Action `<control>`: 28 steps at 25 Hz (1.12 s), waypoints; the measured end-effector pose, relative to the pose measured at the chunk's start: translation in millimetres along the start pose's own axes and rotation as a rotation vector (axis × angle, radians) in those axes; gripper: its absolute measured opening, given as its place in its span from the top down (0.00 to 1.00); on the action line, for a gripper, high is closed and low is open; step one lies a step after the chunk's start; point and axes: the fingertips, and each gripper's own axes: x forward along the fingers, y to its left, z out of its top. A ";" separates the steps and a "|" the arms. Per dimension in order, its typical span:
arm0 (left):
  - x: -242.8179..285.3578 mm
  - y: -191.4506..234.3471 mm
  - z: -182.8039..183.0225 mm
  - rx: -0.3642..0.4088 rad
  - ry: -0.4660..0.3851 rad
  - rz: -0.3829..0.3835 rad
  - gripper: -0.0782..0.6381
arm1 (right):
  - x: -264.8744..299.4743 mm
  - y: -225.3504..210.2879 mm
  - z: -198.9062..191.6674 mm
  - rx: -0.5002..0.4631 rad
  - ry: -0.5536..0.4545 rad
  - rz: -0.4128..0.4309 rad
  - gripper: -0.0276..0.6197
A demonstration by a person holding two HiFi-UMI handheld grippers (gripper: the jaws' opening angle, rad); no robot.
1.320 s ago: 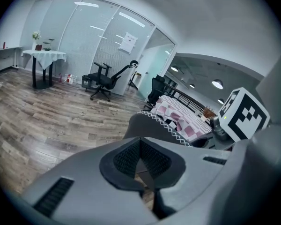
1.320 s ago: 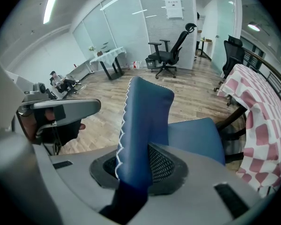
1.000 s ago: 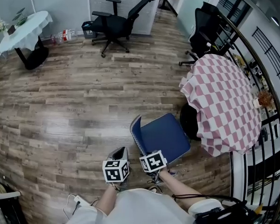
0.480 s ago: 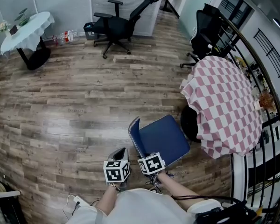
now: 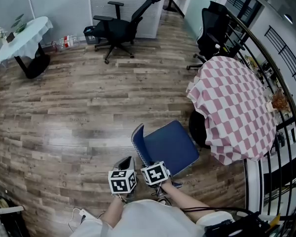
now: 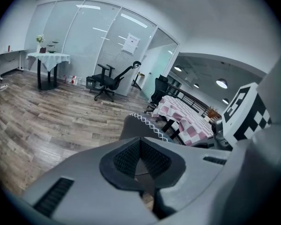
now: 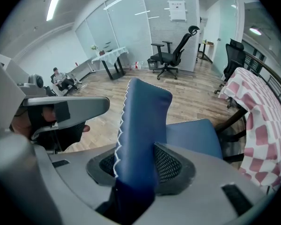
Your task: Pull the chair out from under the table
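Observation:
The blue chair (image 5: 170, 144) stands on the wood floor, pulled clear of the round table with the pink-and-white checked cloth (image 5: 232, 107). Its backrest (image 5: 138, 139) faces me. My right gripper (image 5: 149, 164) straddles the top of that backrest (image 7: 143, 125). Its jaws have just been opening and now stand open, with the padded backrest still between the pads (image 7: 171, 165). My left gripper (image 5: 124, 164) hovers just left of the backrest (image 6: 140, 128), shut, with nothing between its pads (image 6: 124, 158). The checked table (image 6: 182, 116) shows beyond it.
Two black office chairs stand at the far wall (image 5: 116, 28) and behind the checked table (image 5: 212, 26). A small table with a white cloth (image 5: 22, 36) sits far left. A black railing (image 5: 281, 132) runs along the right. A person (image 7: 63, 81) sits far off.
The head view has shifted slightly; the chair, the table and both grippers keep their places relative to one another.

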 end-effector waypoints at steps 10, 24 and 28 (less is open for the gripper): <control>-15.6 -15.1 7.6 -0.029 -0.015 0.000 0.89 | -25.2 3.5 -1.0 0.055 -0.036 0.063 0.71; -23.9 -112.9 45.9 0.099 -0.050 -0.106 0.88 | -115.6 -64.8 -6.8 0.282 -0.251 0.010 0.72; -12.7 -156.3 49.8 0.165 -0.046 -0.177 0.89 | -149.0 -113.6 -17.7 0.382 -0.348 -0.084 0.75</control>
